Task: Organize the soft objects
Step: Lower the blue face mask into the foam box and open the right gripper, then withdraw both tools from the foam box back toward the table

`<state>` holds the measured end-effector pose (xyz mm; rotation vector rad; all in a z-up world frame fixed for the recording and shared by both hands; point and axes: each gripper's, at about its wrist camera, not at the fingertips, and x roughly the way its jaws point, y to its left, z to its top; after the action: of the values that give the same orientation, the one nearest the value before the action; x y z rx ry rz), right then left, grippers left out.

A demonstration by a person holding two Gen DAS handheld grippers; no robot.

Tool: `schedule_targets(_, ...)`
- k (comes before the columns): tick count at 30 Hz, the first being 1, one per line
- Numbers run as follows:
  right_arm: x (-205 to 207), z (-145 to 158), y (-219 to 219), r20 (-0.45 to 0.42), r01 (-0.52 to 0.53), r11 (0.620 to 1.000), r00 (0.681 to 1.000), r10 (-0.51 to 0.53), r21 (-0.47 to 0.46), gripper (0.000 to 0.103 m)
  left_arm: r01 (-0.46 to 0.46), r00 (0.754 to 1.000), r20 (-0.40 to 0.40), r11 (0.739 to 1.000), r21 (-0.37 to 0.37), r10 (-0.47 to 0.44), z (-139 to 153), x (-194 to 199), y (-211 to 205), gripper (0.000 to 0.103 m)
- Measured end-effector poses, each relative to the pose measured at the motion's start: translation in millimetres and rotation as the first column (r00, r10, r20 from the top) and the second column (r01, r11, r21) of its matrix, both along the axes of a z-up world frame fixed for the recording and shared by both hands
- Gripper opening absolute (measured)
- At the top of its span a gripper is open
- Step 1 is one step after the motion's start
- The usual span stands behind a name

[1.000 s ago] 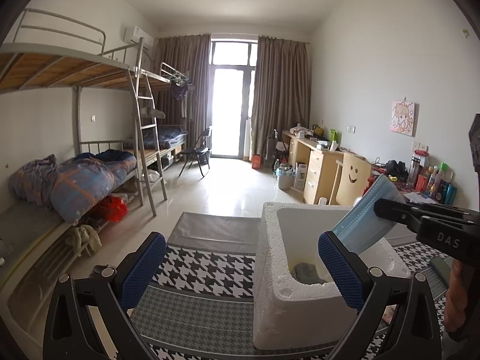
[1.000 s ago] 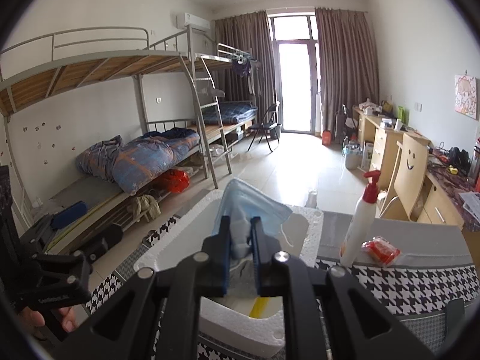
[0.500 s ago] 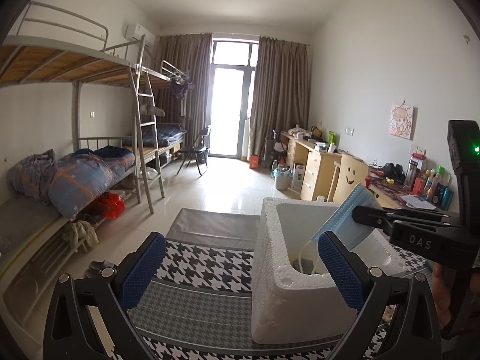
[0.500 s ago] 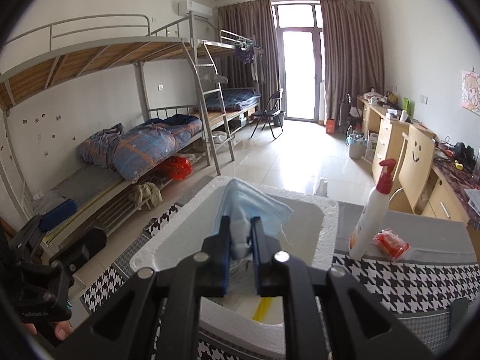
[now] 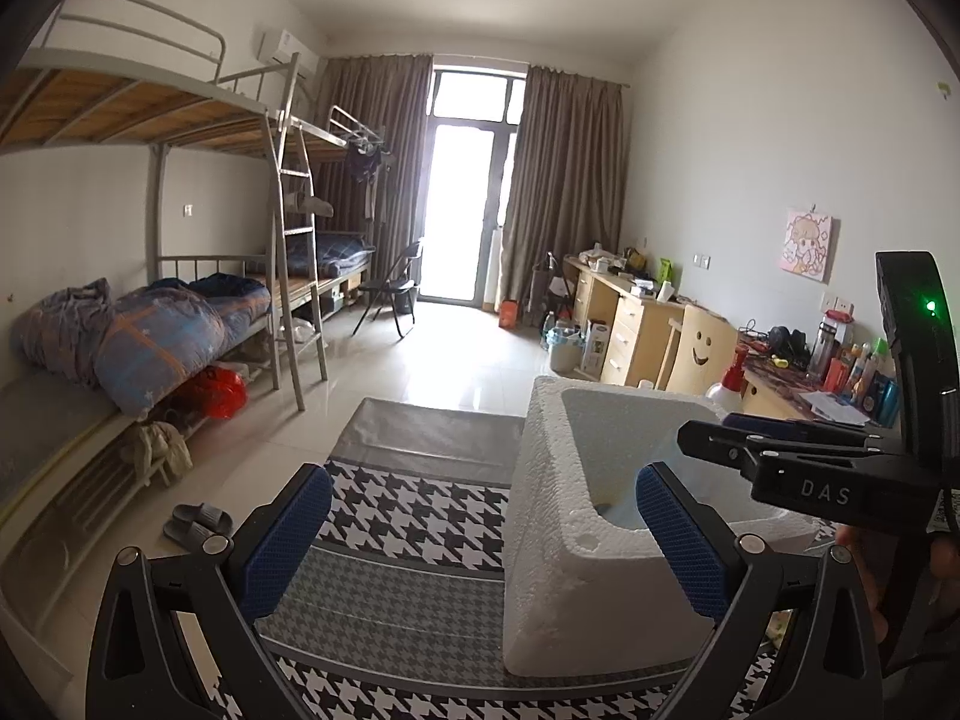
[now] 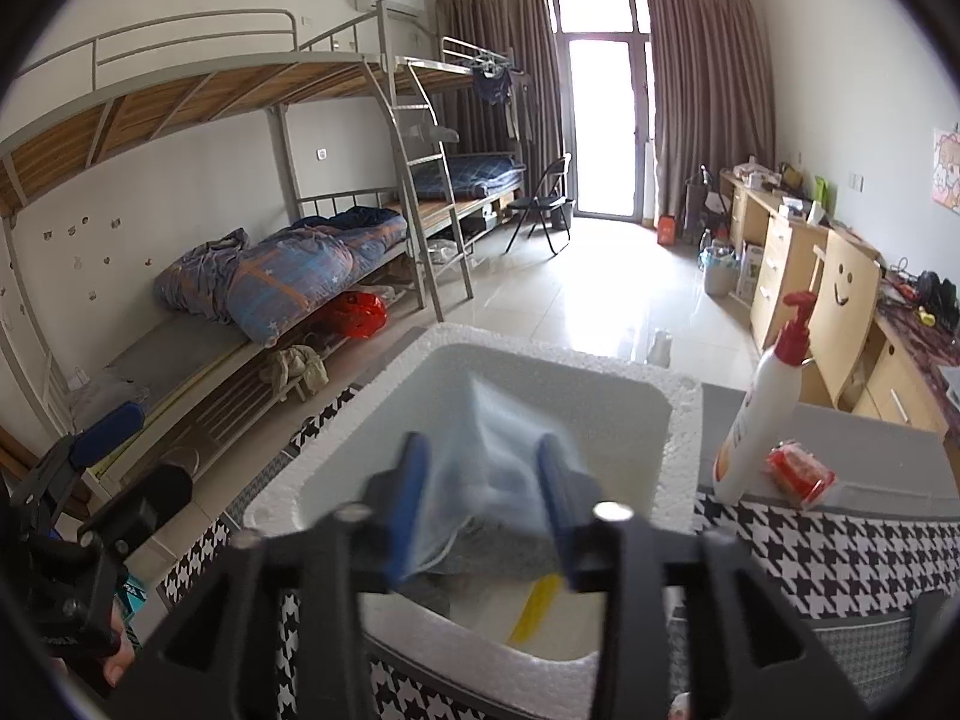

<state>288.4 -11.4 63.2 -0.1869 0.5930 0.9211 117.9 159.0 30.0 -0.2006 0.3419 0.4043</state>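
Fingers of right gripper (image 6: 483, 501) opening, blue face mask (image 6: 492, 468) loose between them, dropping into white foam box (image 6: 684, 420) directly below. Left gripper (image 5: 480, 546) fingers spread, empty, near-left of box; right hand nearer, mask's long axis runs near-to-far.

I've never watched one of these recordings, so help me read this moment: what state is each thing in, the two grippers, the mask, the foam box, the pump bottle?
Right gripper: jaws opening, over the box.
Face mask: loose between the blue pads, inside the box.
Foam box: open-topped, upright on the table.
Left gripper: open, empty.
Pump bottle: upright beside the box, capped.
Red packet: lying by the bottle.
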Motion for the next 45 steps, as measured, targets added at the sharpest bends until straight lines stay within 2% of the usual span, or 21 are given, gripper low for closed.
schedule_targets(2,0.2,0.0,-0.8,-0.001,0.007,1.0,1.0,-0.007,0.003,0.072,-0.002,1.0,0.0,1.0,0.001,0.002,0.7,0.8,0.0,0.102)
schedule_targets(5,0.0,0.9,-3.3,-0.007,0.004,1.0,1.0,-0.004,0.014,0.083,-0.001,1.0,0.0,1.0,0.003,0.001,0.8,0.8,-0.1,0.102)
schedule_targets(28,-11.4,14.2,-49.4,0.022,0.036,0.995,0.999,-0.039,0.096,0.085,0.051,0.999,0.002,0.998,0.04,-0.051,10.7,-2.2,-25.0,0.102)
schedule_targets(30,-11.2,14.2,-52.8,0.021,0.04,0.994,0.999,-0.042,0.097,0.087,0.055,0.998,0.006,0.997,0.046,-0.055,12.2,-4.9,-28.3,0.102)
schedule_targets(32,-11.9,14.5,-59.0,0.025,0.055,0.992,0.998,-0.058,0.113,0.098,0.057,0.998,0.01,0.997,0.05,-0.057,13.2,-5.9,-31.6,0.102)
schedule_targets(33,-12.6,15.3,-61.4,0.027,0.057,0.991,0.998,-0.061,0.121,0.099,0.06,0.998,0.01,0.997,0.053,-0.061,13.6,-6.6,-33.9,0.102)
schedule_targets(45,-22.8,19.4,-84.7,0.061,0.066,0.988,0.995,-0.075,0.142,0.099,0.095,0.995,0.016,0.993,0.075,-0.097,19.5,-8.4,-56.8,0.102)
